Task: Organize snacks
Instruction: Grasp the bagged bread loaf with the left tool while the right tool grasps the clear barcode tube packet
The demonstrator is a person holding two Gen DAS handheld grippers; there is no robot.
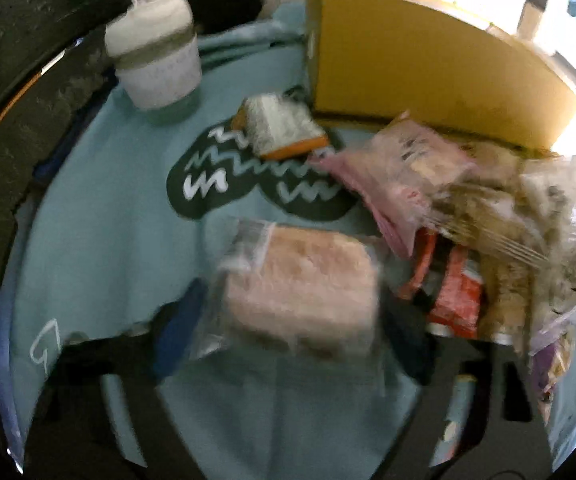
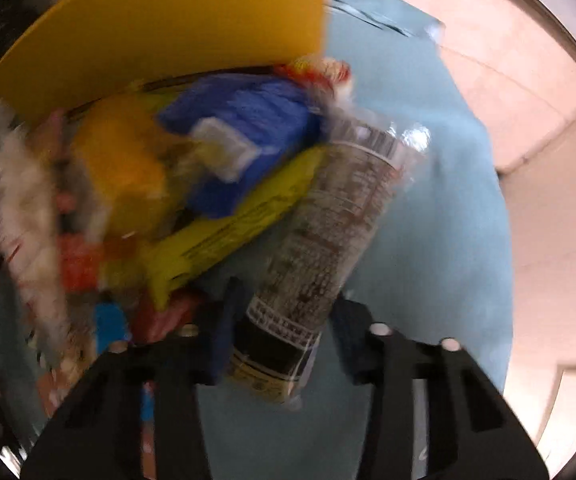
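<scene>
In the left wrist view a clear-wrapped pink snack packet [image 1: 300,288] lies on the teal cloth [image 1: 99,208]. My left gripper [image 1: 296,332] has a pad against each side of it, so it is shut on the packet. In the right wrist view a long clear packet with a dark printed label [image 2: 316,248] runs up between the fingers of my right gripper [image 2: 288,324], which is shut on its lower end. A heap of snack packets [image 2: 207,168] lies just left of it, among them a blue one [image 2: 255,120] and a yellow-green one [image 2: 227,232]. Both views are motion-blurred.
A yellow box [image 1: 428,64] stands at the back, with the pile of packets [image 1: 488,220] in front of it. A small orange-edged packet [image 1: 283,126] lies apart on the cloth. A white lidded cup [image 1: 153,52] stands at the far left. Pale floor [image 2: 536,120] shows beyond the cloth's right edge.
</scene>
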